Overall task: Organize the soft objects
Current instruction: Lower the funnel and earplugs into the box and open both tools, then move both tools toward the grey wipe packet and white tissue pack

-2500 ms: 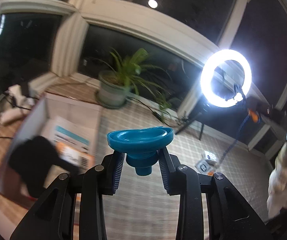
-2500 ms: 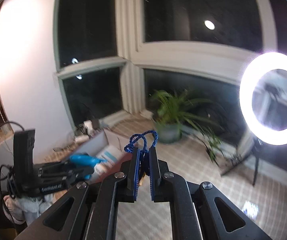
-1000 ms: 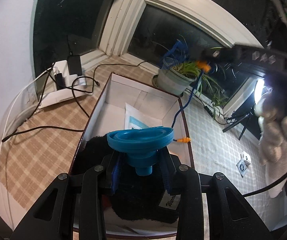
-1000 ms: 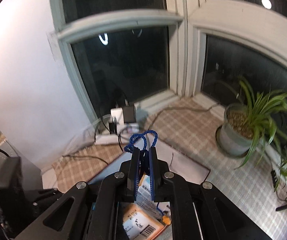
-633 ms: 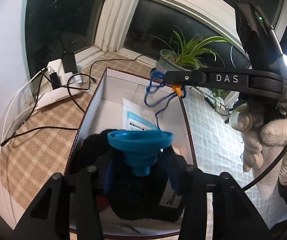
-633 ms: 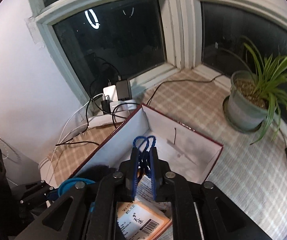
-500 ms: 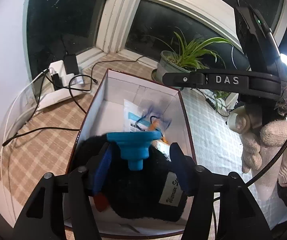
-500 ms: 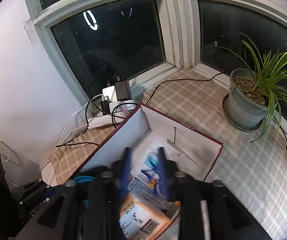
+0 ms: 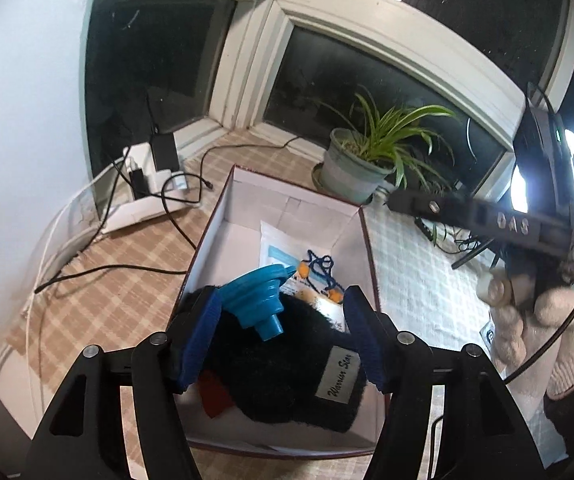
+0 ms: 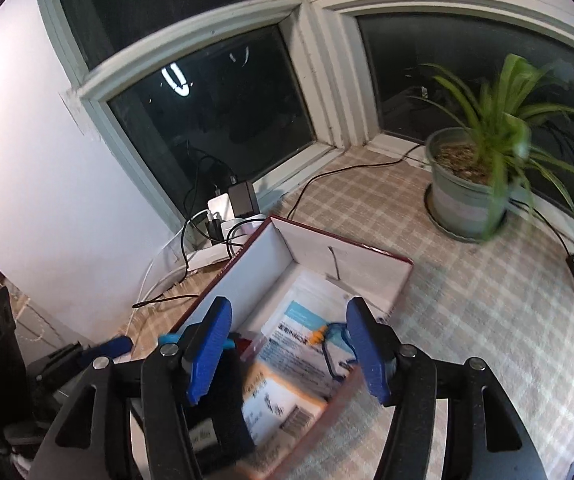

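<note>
A white-lined cardboard box (image 9: 283,204) stands on the floor. My left gripper (image 9: 283,336) is open above it. A blue collapsible funnel (image 9: 261,300) tilts between its fingers, falling onto a black fuzzy item (image 9: 287,368) in the box. A blue cord with orange ends (image 9: 321,274) lies on paper packets (image 9: 277,250) inside. My right gripper (image 10: 289,346) is open and empty over the box (image 10: 327,256); the cord (image 10: 329,338) lies below it.
A potted plant (image 9: 353,166) stands behind the box, also in the right wrist view (image 10: 471,196). A power strip with plugs and cables (image 9: 149,176) lies to the left by the window. A ring light (image 9: 527,176) glows at right. The gloved hand (image 9: 543,328) holds the right gripper.
Both grippers have opened. The blue cord dropped from the right gripper into the box. The funnel has left the left gripper's hold and tips down toward the black item.
</note>
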The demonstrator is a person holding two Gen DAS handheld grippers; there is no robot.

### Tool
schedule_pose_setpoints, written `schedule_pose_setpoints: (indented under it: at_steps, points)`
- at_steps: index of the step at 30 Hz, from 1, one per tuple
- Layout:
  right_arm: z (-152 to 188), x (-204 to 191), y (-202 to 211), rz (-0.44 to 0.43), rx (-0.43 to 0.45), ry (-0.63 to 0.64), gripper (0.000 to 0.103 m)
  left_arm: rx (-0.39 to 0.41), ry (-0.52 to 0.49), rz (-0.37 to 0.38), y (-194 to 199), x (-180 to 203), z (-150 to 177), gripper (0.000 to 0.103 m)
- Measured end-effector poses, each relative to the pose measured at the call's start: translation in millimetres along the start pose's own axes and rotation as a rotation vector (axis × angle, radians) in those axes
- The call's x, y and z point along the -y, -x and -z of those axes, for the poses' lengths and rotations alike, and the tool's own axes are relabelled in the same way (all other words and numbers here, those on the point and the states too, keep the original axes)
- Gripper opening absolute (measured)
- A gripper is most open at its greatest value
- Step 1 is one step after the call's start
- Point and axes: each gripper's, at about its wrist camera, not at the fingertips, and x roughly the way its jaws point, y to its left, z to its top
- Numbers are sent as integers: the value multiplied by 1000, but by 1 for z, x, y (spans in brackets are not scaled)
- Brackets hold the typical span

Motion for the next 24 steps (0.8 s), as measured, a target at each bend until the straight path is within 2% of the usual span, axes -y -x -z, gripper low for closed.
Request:
schedule_pose_setpoints:
  at_steps: [8,15,24]
  points:
    - [55,40,70,11,91,-77,57,63,-38,13,24,35,8,63]
    - [127,95,134,87,102,-130,59,52,-54,67,22,88,26,63]
    - [211,211,213,191,74,-255,59,-4,-79,126,5,165,67,63]
